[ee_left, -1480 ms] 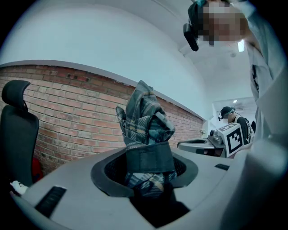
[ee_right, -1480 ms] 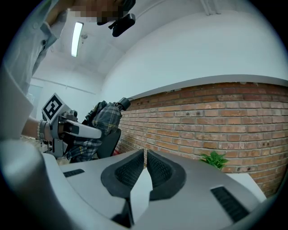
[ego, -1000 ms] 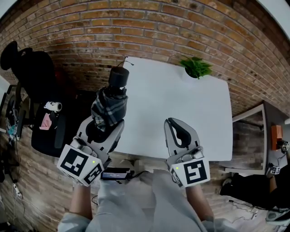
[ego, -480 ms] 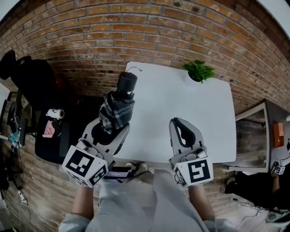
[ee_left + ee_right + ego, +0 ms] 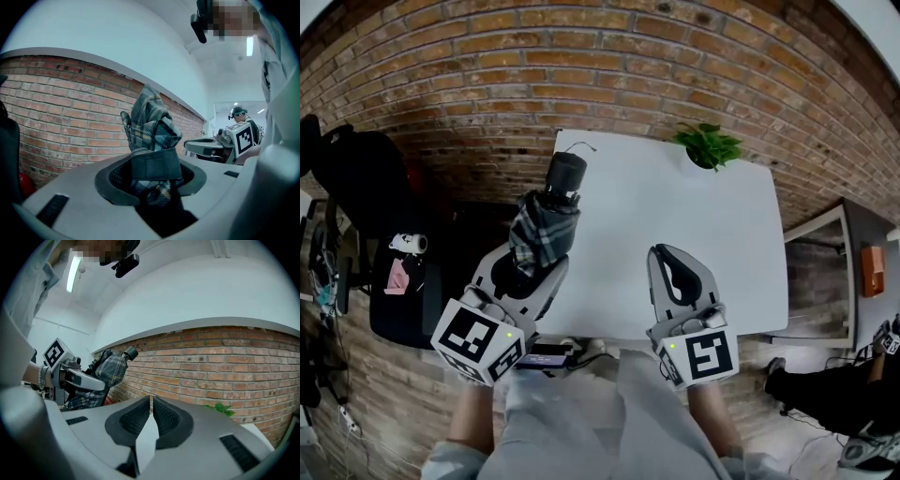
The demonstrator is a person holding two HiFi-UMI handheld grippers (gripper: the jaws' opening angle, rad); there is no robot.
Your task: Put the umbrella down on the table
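Observation:
A folded plaid umbrella with a black round handle end stands up out of my left gripper, which is shut on its wrapped lower part. It hangs at the left edge of the white table. In the left gripper view the umbrella fills the gap between the jaws, its strap against the pads. My right gripper hovers over the table's near edge, shut and empty. In the right gripper view its pads meet, with the umbrella off to the left.
A small potted plant stands at the table's far right corner. A brick wall runs behind the table. A black office chair sits left of it, and another desk is at the right.
Both grippers have drifted a little forward and to the right toward the table. The umbrella's handle end now sits over the table's left edge. The grips are unchanged.

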